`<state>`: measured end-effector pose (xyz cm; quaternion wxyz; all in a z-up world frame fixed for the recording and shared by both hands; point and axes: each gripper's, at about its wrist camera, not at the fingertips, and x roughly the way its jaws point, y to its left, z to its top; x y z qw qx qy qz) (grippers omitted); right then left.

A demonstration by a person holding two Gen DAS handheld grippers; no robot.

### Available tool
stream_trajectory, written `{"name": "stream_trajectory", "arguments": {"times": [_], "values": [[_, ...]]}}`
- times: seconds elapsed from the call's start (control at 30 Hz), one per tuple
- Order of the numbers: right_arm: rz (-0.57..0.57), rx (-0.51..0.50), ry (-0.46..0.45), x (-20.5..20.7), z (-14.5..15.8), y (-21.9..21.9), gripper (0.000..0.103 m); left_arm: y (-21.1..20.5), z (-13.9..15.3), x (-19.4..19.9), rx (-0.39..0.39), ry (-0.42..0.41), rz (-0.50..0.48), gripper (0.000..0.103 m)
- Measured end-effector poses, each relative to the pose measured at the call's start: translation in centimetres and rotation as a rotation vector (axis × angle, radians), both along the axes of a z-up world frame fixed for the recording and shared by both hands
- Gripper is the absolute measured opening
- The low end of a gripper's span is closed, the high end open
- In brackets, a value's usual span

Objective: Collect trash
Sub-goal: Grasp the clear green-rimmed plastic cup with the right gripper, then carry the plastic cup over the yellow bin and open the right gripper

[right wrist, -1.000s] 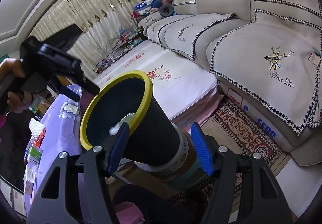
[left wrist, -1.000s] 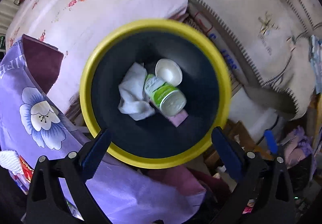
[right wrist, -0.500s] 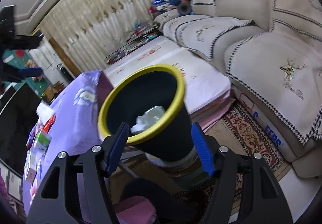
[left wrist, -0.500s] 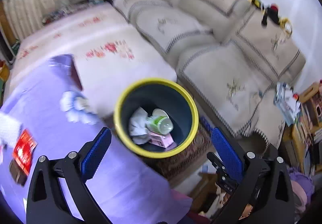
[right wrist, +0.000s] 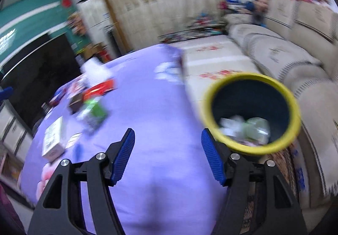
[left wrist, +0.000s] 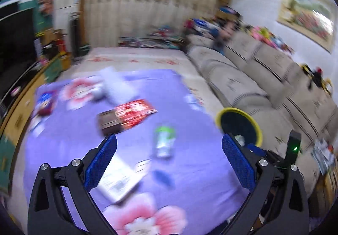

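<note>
My left gripper (left wrist: 169, 139) hangs open and empty over a table with a purple flowered cloth (left wrist: 196, 163). Just beyond its fingertips lies a green-and-white bottle (left wrist: 164, 142), blurred by motion. Farther off are a red packet (left wrist: 135, 114), a brown box (left wrist: 109, 124) and a white box (left wrist: 118, 180). The black trash bin with a yellow rim (left wrist: 238, 127) stands off the table's right edge. My right gripper (right wrist: 168, 133) is open too, with only cloth between its fingers. The bin (right wrist: 251, 114), close on its right, holds white paper and a green bottle. The table's bottle (right wrist: 93, 112) is far to its left.
A beige sofa (left wrist: 264, 78) runs along the right behind the bin, with a flowered white pad (right wrist: 213, 59) in front of it. A patterned rug (right wrist: 272, 182) lies under the bin. A dark TV and cabinet (left wrist: 19, 44) stand to the left of the table.
My left gripper has risen from right above the bin and swung left over the table. My right gripper has swung left too, so the bin went from between its fingers to their right.
</note>
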<state>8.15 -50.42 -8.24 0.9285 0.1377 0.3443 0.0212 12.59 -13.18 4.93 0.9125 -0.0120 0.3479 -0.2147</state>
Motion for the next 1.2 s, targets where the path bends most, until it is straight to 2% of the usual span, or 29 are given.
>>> {"name": "stream_trajectory", "arguments": {"times": [0.1, 0.23, 0.33, 0.43, 0.5, 0.73, 0.8, 0.83, 0.87, 1.2], "values": [[0.104, -0.018, -0.010, 2.1, 0.7, 4.3, 0.069, 4.9, -2.1, -0.6, -0.041, 0.020, 0.078, 0.098], [0.193, -0.047, -0.006, 5.2, 1.4, 10.3, 0.070, 10.2, -4.8, -1.2, -0.070, 0.053, 0.185, 0.098], [0.198, -0.080, 0.015, 7.1, 0.8, 13.9, 0.070, 12.1, -6.7, -1.0, -0.097, 0.086, 0.224, 0.098], [0.161, -0.148, 0.063, 9.0, -0.8, 16.2, 0.070, 13.0, -8.2, -0.8, -0.116, 0.116, 0.227, 0.098], [0.137, -0.157, 0.103, 10.2, -1.9, 17.1, 0.070, 13.3, -8.6, -0.9, -0.118, 0.119, 0.218, 0.098], [0.095, -0.174, 0.153, 12.9, -3.6, 17.9, 0.071, 12.8, -9.6, 0.1, -0.142, 0.135, 0.207, 0.098], [0.085, -0.182, 0.150, 13.2, -3.6, 18.0, 0.064, 12.5, -9.8, 0.3, -0.147, 0.148, 0.200, 0.098], [0.077, -0.192, 0.149, 13.1, -3.5, 17.8, 0.056, 12.3, -10.0, 0.4, -0.148, 0.152, 0.197, 0.098], [0.077, -0.190, 0.147, 13.1, -3.5, 17.6, 0.054, 12.1, -10.1, 0.5, -0.146, 0.157, 0.192, 0.098], [0.138, -0.115, 0.049, 8.7, -0.7, 13.7, 0.051, 10.8, -11.1, 0.9, -0.140, 0.182, 0.179, 0.098]]}}
